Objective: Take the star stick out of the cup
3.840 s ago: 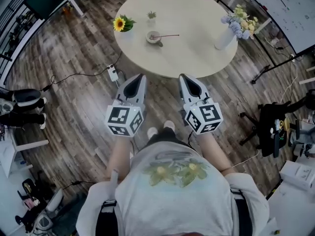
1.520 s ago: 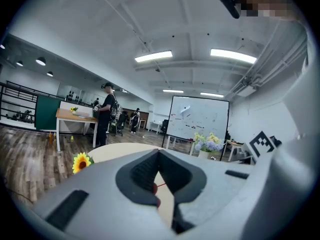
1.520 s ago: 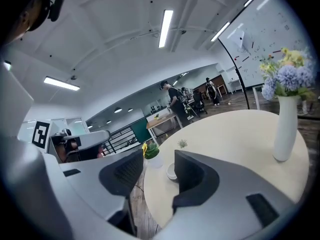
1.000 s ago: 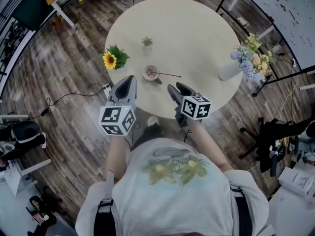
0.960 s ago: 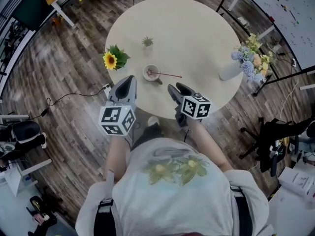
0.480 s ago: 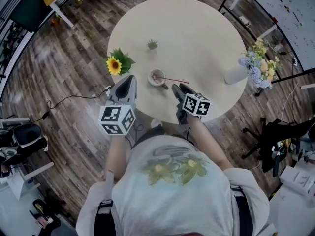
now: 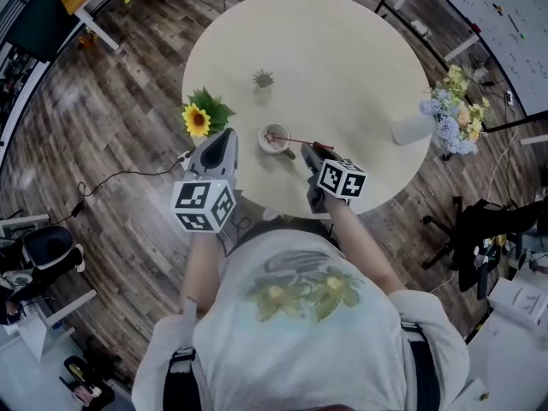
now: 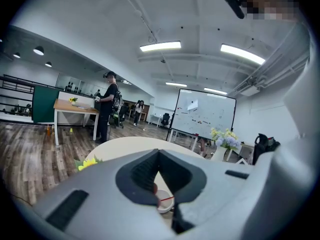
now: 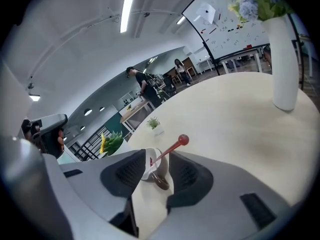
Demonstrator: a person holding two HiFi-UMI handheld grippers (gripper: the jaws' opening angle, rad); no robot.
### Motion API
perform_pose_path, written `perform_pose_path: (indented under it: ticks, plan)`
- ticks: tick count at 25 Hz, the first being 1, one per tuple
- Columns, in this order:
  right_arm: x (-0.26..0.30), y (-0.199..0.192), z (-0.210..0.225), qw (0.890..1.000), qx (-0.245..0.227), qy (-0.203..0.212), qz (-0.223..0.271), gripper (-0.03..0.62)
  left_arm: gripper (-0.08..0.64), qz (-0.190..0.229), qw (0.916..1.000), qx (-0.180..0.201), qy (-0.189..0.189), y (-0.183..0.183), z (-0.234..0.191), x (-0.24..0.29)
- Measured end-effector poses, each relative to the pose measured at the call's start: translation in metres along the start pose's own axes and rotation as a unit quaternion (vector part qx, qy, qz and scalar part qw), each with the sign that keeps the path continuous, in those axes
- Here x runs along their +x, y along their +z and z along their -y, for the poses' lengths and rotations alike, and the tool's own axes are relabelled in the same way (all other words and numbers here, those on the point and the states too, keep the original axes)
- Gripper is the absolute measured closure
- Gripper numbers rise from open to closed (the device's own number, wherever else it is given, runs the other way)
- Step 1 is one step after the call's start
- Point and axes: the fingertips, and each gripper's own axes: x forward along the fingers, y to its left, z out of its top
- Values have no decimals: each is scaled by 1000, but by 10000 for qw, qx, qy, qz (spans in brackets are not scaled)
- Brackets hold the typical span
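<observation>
A small white cup (image 7: 274, 138) stands near the front edge of the round table (image 7: 342, 50). A thin red stick (image 7: 300, 141) leans out of it to the right. My right gripper (image 7: 313, 151) reaches over the table edge to the stick's free end. In the right gripper view the stick (image 9: 170, 149), tipped by a round knob, rises from the cup (image 9: 150, 165) into the gap of the right gripper (image 9: 159, 164). Its jaws are closing, and the pads do not touch the stick. My left gripper (image 7: 224, 137) is shut and empty left of the cup, beside the table edge.
A potted sunflower (image 7: 199, 118) stands left of the cup and a tiny green plant (image 7: 263, 80) behind it. A white vase of flowers (image 7: 428, 125) sits at the table's right edge. A black chair (image 7: 479, 229) and cables are on the wooden floor.
My right gripper has moved forward over the table edge to the stick's free end. The left gripper has kept its place beside the table.
</observation>
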Motion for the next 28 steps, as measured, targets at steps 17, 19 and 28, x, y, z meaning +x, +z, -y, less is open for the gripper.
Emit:
perform_pose_path:
  ticks: [17,19,28]
  plan:
    - [-2,22,-14,9988,-442,-120,156,558,558,-11,9999,-78,-73,-2,-10,7]
    - [-3,28,-20,9981,-582,-80,206,558,558,-6,9999,-73,-81,-2,-9,7]
    - [-4,46,-45,9944,-999,148,317,561,558,0,9999,-87,-59,-4,-10,4]
